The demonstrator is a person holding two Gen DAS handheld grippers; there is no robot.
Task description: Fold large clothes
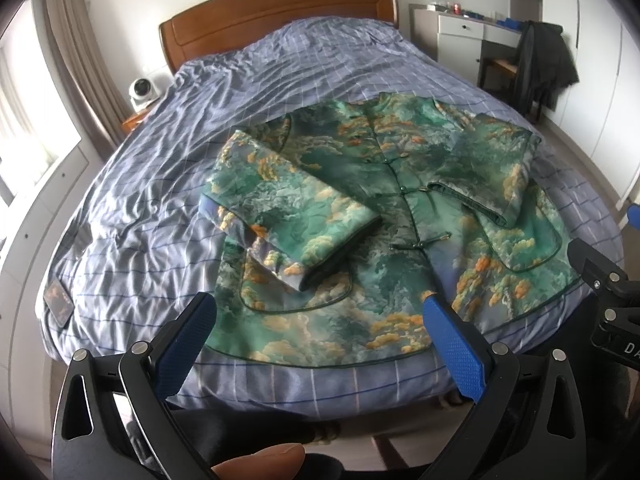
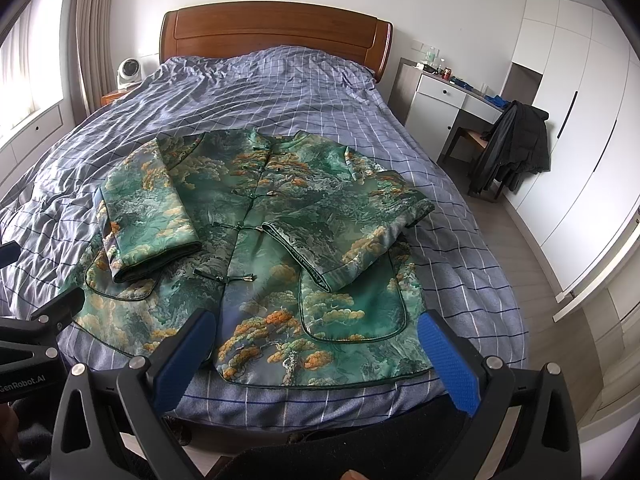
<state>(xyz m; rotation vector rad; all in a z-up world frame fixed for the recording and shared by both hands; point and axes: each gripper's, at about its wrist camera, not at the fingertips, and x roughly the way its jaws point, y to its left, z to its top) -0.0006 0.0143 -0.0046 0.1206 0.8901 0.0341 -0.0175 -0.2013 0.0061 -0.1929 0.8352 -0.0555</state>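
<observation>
A green jacket [image 1: 384,208] with an orange and grey cloud print lies face up on the bed, hem toward me; it also shows in the right wrist view [image 2: 260,240]. Both sleeves are folded in over the front: the left sleeve [image 1: 288,208] and the right sleeve [image 2: 344,236]. My left gripper [image 1: 318,304] is open and empty, held above the hem near the foot of the bed. My right gripper [image 2: 318,322] is open and empty, also above the hem. Neither touches the jacket.
The bed [image 2: 280,80] has a blue checked cover and a wooden headboard [image 2: 272,28]. A dark phone-like object [image 1: 58,298] lies at the bed's left edge. A white desk [image 2: 444,92] and a chair with a black coat [image 2: 516,140] stand on the right.
</observation>
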